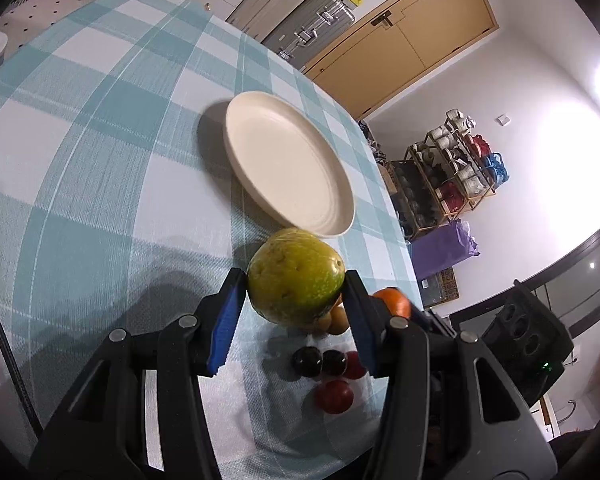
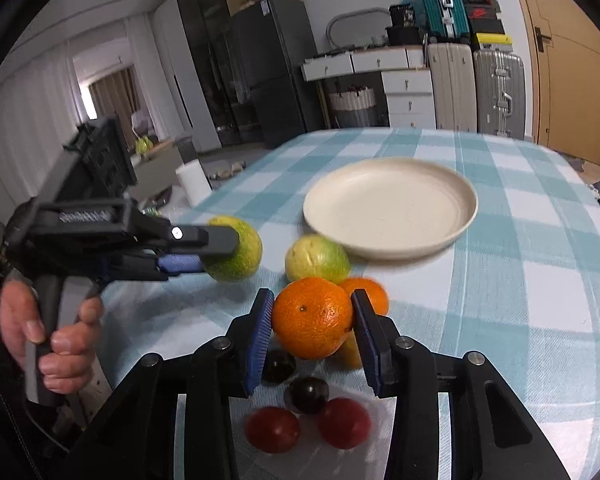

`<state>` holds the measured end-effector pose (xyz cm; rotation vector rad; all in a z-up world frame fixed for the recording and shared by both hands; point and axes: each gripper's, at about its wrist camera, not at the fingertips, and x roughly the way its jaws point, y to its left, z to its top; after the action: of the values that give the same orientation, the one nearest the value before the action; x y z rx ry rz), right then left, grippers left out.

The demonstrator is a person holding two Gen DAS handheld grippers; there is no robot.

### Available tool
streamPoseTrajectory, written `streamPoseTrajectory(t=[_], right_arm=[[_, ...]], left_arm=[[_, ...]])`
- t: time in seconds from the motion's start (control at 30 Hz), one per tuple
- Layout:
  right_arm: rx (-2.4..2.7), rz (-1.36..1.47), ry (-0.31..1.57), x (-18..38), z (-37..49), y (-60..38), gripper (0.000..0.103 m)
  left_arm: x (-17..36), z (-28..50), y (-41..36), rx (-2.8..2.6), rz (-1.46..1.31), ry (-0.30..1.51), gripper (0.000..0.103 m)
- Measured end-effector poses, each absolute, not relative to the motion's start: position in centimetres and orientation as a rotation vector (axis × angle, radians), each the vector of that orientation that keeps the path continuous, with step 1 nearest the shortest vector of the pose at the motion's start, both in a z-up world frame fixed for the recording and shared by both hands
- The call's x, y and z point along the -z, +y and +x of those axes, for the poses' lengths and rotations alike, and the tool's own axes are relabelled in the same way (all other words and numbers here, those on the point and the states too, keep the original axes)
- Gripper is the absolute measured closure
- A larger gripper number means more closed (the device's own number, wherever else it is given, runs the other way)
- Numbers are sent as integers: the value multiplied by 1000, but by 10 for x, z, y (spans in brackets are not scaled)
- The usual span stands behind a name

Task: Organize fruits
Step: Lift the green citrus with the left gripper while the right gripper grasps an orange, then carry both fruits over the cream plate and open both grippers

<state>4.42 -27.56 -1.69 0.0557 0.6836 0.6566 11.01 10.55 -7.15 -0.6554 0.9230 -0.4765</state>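
Observation:
My left gripper (image 1: 296, 286) is shut on a green-yellow fruit (image 1: 296, 276) and holds it above the table, short of the empty cream plate (image 1: 288, 160). In the right wrist view that gripper (image 2: 220, 252) and its fruit (image 2: 240, 258) are at the left. My right gripper (image 2: 312, 316) is shut on an orange (image 2: 312, 322), held above the pile. Below lie a second green fruit (image 2: 316, 258), another orange (image 2: 370, 294), two dark plums (image 2: 308, 394) and two red fruits (image 2: 272, 428). The plate (image 2: 392, 206) lies beyond them.
The table has a teal-and-white checked cloth (image 2: 520, 280). Its right edge (image 1: 400, 240) is close to the fruit pile. Suitcases (image 2: 476, 88), drawers and a wooden door stand behind the table.

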Motion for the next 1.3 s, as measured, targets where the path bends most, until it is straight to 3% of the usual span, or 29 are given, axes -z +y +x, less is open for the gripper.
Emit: streamPoseTrajectory(t=[0.4, 0.73, 1.3], right_arm=[[-652, 127, 611, -29, 104, -300, 63], [-658, 127, 697, -26, 200, -304, 63], [-633, 66, 840, 32, 287, -277, 63]], left_arm=[[30, 154, 94, 481, -606, 893, 56], [12, 240, 77, 470, -569, 928, 56], [62, 353, 47, 495, -571, 1084, 56]])
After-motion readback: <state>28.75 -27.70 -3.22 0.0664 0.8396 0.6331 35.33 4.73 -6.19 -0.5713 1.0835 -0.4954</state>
